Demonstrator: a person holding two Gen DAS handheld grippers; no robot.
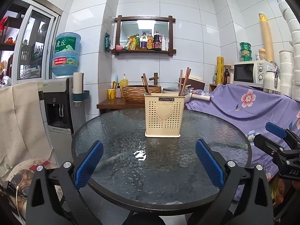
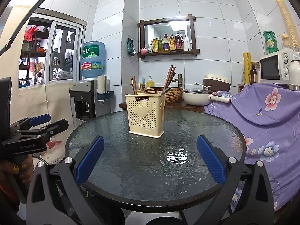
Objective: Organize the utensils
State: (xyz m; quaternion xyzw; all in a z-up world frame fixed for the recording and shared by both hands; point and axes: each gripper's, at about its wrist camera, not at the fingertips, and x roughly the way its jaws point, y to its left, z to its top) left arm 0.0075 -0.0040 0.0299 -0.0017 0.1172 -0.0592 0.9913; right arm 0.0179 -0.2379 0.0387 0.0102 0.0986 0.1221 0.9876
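Observation:
A cream perforated utensil holder [image 1: 162, 115] with a heart on its front stands upright on the far half of the round glass table [image 1: 116, 127]. Brown chopsticks [image 1: 184, 81] lean in its right compartment and more [image 1: 145, 86] in its left. It also shows in the right wrist view [image 2: 145, 115], with chopsticks [image 2: 169, 78] and a dark spoon handle [image 2: 166, 91] in it. My left gripper [image 1: 149, 158] is open and empty above the table's near half. My right gripper [image 2: 150, 156] is open and empty, also short of the holder.
A water dispenser [image 1: 61, 101] stands left of the table. A purple floral cloth [image 1: 249, 108] covers furniture at the right, with a microwave [image 1: 249, 73] behind. A wooden counter with a woven basin [image 1: 140, 92] and a white pot [image 2: 196, 96] lies behind the table.

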